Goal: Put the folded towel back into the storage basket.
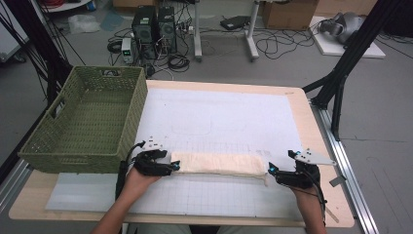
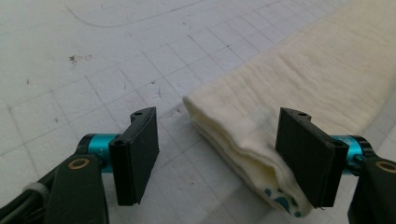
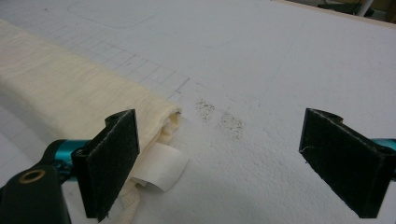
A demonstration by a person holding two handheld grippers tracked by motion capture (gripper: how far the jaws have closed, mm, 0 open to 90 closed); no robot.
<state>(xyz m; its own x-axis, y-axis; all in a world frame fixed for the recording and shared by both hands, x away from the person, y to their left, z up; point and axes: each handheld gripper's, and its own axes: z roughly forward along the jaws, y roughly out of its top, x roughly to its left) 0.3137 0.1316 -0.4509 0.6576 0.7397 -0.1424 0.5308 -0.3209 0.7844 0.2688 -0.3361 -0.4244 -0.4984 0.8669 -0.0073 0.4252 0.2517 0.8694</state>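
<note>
1. Folded cream cloth lies flat as a long strip on the white gridded mat, near the tabletop's front edge and running parallel to it.
2. Left gripper sits at the strip's left end. In the left gripper view its jaws stand apart, with the folded end between them. One pad is right against the cloth's edge; the other pad is clear of it, with bare mat in the gap. Not clamped.
3. A bit of blue print shows on the cloth's underside layer at that end (pattern too small to read).
4. Right gripper sits at the strip's right end. In the right gripper view its jaws are spread wide. The pad on the cloth side overlaps the cloth's end corner; the other pad hangs well apart over bare mat. Nothing is gripped.
5. A white label tag sticks out from the cloth's end, just beside that nearer pad.
6. Some dark specks mark the mat just past the cloth's end.
7. Green woven basket sits at the tabletop's left edge, overhanging the far-left corner; the left gripper is just beside its front-right corner.
8. Both hands come in from the front edge, one at each end of the strip.
</note>
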